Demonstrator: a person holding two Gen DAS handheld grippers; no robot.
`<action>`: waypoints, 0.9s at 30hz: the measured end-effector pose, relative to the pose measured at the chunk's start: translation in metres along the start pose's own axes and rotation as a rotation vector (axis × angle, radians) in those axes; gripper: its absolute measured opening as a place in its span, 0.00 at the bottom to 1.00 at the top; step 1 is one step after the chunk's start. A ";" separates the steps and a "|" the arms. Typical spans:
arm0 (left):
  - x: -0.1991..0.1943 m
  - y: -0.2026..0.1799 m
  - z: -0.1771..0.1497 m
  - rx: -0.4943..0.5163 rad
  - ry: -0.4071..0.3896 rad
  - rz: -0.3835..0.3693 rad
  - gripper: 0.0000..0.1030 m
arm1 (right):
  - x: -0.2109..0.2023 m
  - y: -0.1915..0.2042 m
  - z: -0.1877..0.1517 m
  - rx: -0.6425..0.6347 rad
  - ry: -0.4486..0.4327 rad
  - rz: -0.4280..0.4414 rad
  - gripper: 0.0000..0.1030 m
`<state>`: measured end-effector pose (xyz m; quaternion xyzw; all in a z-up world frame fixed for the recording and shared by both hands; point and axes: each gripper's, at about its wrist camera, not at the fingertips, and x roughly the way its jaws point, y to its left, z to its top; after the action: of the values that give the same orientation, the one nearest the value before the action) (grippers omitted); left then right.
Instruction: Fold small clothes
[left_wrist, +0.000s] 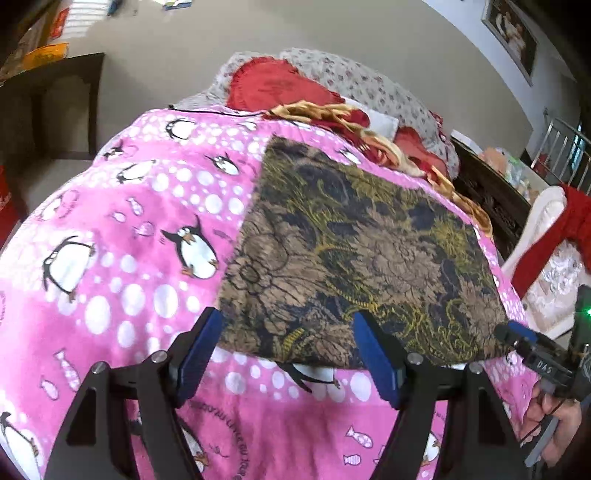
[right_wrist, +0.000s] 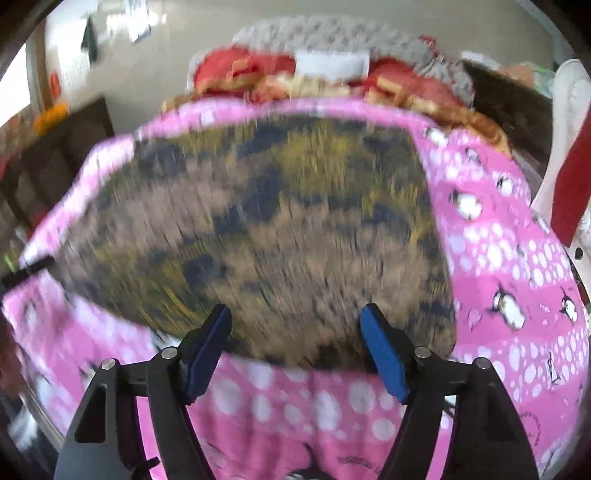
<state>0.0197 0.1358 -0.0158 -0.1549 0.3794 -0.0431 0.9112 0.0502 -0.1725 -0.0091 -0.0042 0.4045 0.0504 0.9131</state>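
Left gripper (left_wrist: 286, 332) jaws hide the patterned cloth's (left_wrist: 354, 240) near edge.

Beige wall (left_wrist: 166, 48), framed pic (left_wrist: 511, 31) (upper right), dark cabinet (left_wrist: 62, 107).

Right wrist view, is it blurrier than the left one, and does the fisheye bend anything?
Right wrist view: heavy motion smear across the patterned cloth and pink penguin blanket; only the right gripper is crisp. Left wrist view: the cloth is mostly sharp, with slight softness. Both views bow the blanket's edges.
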 end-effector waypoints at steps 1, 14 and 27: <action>-0.001 0.000 -0.001 -0.008 0.010 0.001 0.75 | -0.004 0.006 0.006 -0.013 -0.041 0.001 0.75; 0.027 0.018 -0.017 -0.222 0.181 -0.165 0.89 | 0.058 0.003 0.008 -0.038 0.000 0.089 0.77; 0.048 0.027 0.006 -0.306 0.177 -0.312 0.53 | 0.060 0.006 0.008 -0.048 -0.002 0.111 0.84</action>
<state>0.0568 0.1540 -0.0527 -0.3437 0.4314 -0.1388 0.8225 0.0956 -0.1609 -0.0485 -0.0038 0.4020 0.1106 0.9089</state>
